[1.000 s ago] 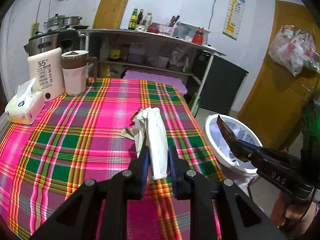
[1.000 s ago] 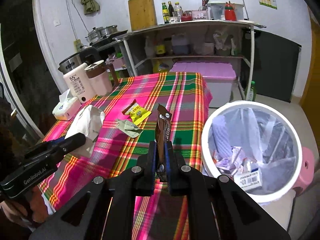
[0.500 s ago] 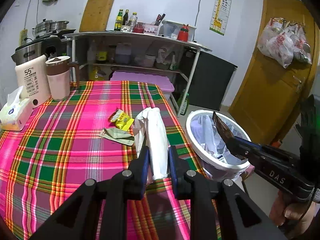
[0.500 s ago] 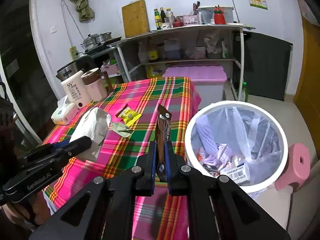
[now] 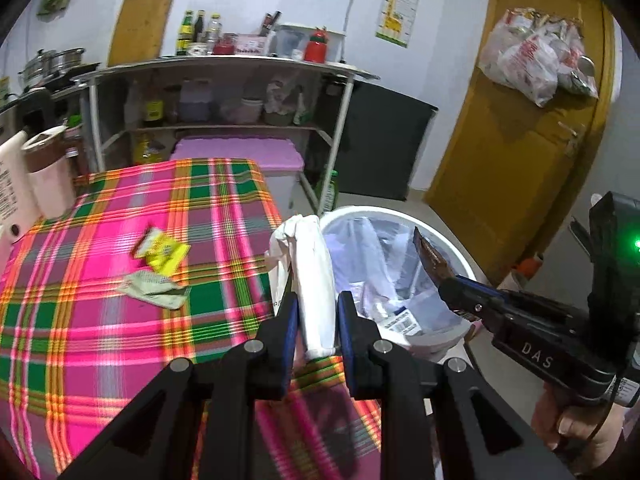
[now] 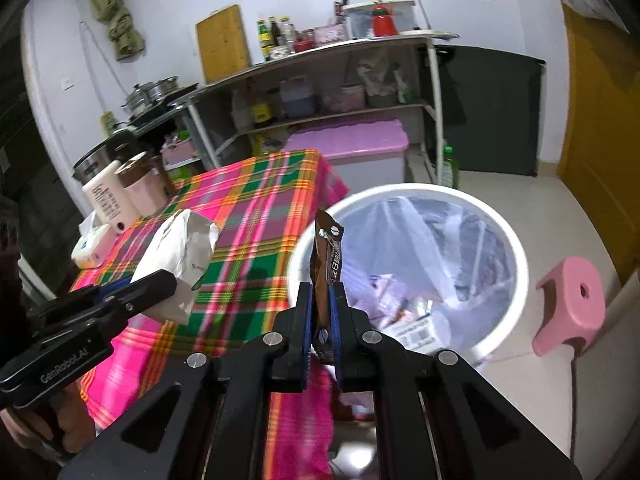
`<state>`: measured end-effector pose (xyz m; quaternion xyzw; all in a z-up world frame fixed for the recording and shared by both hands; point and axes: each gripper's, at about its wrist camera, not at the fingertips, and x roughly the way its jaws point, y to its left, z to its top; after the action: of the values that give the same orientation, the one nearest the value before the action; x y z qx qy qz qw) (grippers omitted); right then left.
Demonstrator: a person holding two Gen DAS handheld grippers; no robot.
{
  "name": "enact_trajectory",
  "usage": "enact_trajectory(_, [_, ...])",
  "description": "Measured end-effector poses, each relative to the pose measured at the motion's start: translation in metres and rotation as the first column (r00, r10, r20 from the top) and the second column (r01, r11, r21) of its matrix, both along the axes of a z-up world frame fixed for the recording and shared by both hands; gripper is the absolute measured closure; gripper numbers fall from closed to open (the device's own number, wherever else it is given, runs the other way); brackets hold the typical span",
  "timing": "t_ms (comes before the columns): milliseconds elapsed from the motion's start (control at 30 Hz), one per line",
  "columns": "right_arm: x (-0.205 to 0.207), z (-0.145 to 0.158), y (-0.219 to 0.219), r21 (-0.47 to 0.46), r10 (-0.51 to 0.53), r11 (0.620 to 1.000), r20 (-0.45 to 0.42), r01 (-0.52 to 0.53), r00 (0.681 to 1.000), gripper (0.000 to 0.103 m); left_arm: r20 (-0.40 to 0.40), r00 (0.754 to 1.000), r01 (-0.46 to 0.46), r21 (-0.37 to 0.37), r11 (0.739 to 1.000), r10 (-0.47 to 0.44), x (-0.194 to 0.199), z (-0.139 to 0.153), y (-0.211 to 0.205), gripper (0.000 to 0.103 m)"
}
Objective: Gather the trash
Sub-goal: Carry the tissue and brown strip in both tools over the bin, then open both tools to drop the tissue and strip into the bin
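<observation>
The white lined trash bin (image 6: 404, 196) lies ahead of and below both grippers, off the counter (image 5: 100, 320) edge. The right gripper (image 6: 324, 320), clamped on an upright brown snack wrapper (image 6: 326, 256), looks nearer, already over the rim. The left gripper (image 5: 316, 320), pinching a crumpled white paper bag (image 5: 312, 272) standing lengthwise, sits at the counter edge, bin just beyond to its right.
</observation>
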<state>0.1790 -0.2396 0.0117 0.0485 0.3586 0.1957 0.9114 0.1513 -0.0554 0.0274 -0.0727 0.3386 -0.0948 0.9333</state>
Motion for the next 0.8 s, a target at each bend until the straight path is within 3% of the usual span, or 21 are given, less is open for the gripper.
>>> enact_trajectory(400, [0.026, -0.025, -0.032, 0.006, -0.066, 0.998, -0.081, 0.067, 0.995, 0.094, -0.048, 0.992, 0.118, -0.018, 0.993, -0.118, 0.043, -0.014, -0.041, 0.079])
enact_trajectory(700, [0.040, -0.040, -0.045, 0.015, -0.085, 0.996, -0.139, 0.088, 0.987, 0.093, -0.063, 0.987, 0.143, -0.042, 0.989, -0.146, 0.056, -0.020, -0.051, 0.069])
enact_trajectory(800, [0.040, -0.040, -0.046, 0.006, -0.091, 0.996, -0.137, 0.093, 0.986, 0.085, -0.054, 0.989, 0.134, -0.049, 0.990, -0.136, 0.055, -0.018, -0.048, 0.064])
